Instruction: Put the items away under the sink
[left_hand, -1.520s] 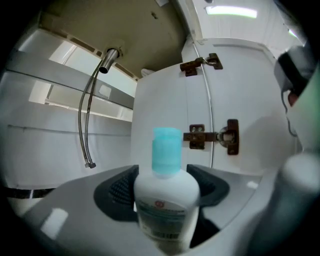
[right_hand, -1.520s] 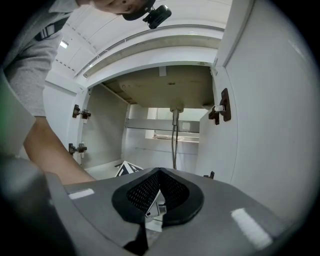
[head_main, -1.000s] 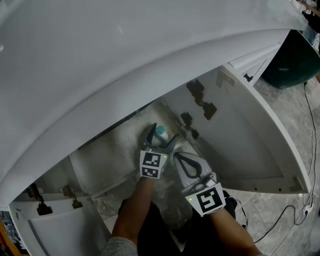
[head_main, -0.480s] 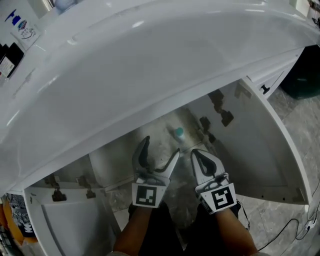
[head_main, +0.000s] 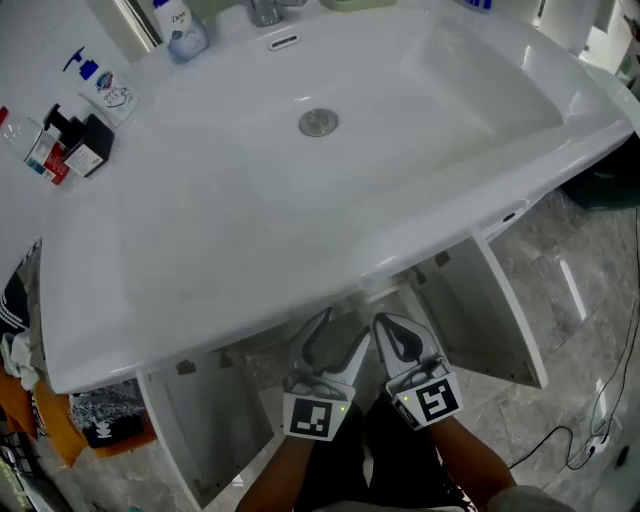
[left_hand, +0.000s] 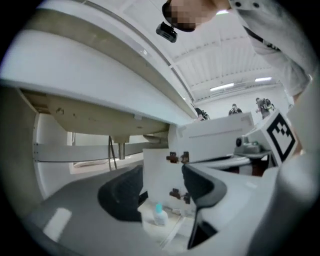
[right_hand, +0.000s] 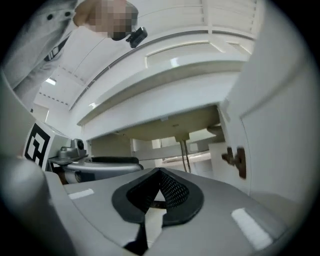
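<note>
Left gripper (head_main: 338, 335) spread and empty, right gripper (head_main: 397, 338) closed on nothing; bottle (left_hand: 160, 215), seemingly beside the cabinet door (head_main: 505, 310), could topple when that swings.

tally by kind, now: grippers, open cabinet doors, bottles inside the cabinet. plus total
Grippers: 2 (left gripper, right gripper)
Open cabinet doors: 2 ()
Bottle inside the cabinet: 1
Total: 5
</note>
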